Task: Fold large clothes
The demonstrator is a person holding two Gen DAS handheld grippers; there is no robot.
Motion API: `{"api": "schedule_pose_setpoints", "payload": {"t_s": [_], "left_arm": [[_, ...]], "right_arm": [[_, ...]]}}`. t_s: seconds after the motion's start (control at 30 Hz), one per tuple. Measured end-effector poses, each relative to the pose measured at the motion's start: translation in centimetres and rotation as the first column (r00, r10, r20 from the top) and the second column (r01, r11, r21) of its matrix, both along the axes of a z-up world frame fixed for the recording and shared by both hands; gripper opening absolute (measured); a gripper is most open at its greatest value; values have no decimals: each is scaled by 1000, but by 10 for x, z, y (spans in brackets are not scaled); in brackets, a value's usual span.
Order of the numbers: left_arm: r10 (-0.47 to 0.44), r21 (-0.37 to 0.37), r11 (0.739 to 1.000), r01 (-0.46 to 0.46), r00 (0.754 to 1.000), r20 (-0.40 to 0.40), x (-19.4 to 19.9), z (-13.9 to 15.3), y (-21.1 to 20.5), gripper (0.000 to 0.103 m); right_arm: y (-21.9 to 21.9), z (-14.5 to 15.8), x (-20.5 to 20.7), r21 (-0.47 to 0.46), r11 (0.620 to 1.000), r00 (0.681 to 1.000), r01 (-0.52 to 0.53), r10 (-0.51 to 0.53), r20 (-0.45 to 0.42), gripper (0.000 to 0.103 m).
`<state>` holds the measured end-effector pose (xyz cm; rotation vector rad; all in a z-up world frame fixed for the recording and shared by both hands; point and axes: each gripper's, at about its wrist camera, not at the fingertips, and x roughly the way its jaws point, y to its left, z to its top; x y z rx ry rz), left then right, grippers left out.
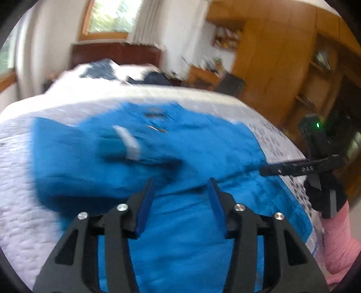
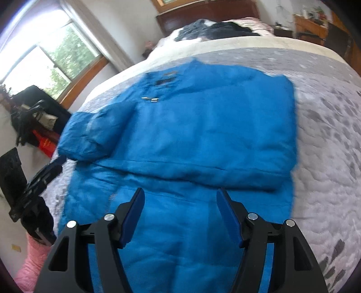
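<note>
both views: a blue padded jacket (image 2: pixel 185 139) lies spread on the grey-and-white quilted bedspread (image 2: pixel 327 139). bare quilt shows along its right edge and beyond its collar, up to the pale band across the bed; its left sleeve (image 2: pixel 90 135), folded in, lies near the bed's left side. my right gripper (image 2: pixel 180 202) hangs over the lower half of the jacket, jaws apart and holding nothing. my left gripper (image 1: pixel 180 191) is likewise spread wide and empty above the blue cloth; that view is blurred. beyond the pale band lies a heap of dark clothes (image 2: pixel 214 29) before a dark wooden headboard (image 2: pixel 203 11). a window (image 2: pixel 52 58) stands left, wooden furniture (image 1: pixel 282 67) right. the jacket's long axis runs away from me, collar at the far end, hem nearest me. a pink sleeve (image 2: pixel 29 266) shows at lower left.
</note>
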<state>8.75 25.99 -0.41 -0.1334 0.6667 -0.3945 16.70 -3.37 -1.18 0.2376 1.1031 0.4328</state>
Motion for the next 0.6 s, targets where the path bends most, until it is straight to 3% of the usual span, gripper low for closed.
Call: {"api": "schedule_pose_setpoints", "payload": {"t_s": [0.13, 0.3, 0.47, 0.6], "left_arm": [[192, -26, 981, -191, 980, 44, 0, 15, 54, 51], [297, -90, 951, -296, 955, 2, 12, 11, 89, 51], [341, -123, 930, -347, 938, -69, 22, -5, 110, 51], [358, -124, 921, -369, 928, -100, 27, -11, 120, 51]], "right_arm": [[44, 12, 28, 53, 995, 995, -85, 87, -48, 67], [105, 6, 76, 128, 984, 984, -123, 138, -116, 68], [145, -15, 110, 151, 980, 971, -126, 153, -182, 67], [160, -30, 119, 151, 979, 962, -137, 168, -216, 37]]}}
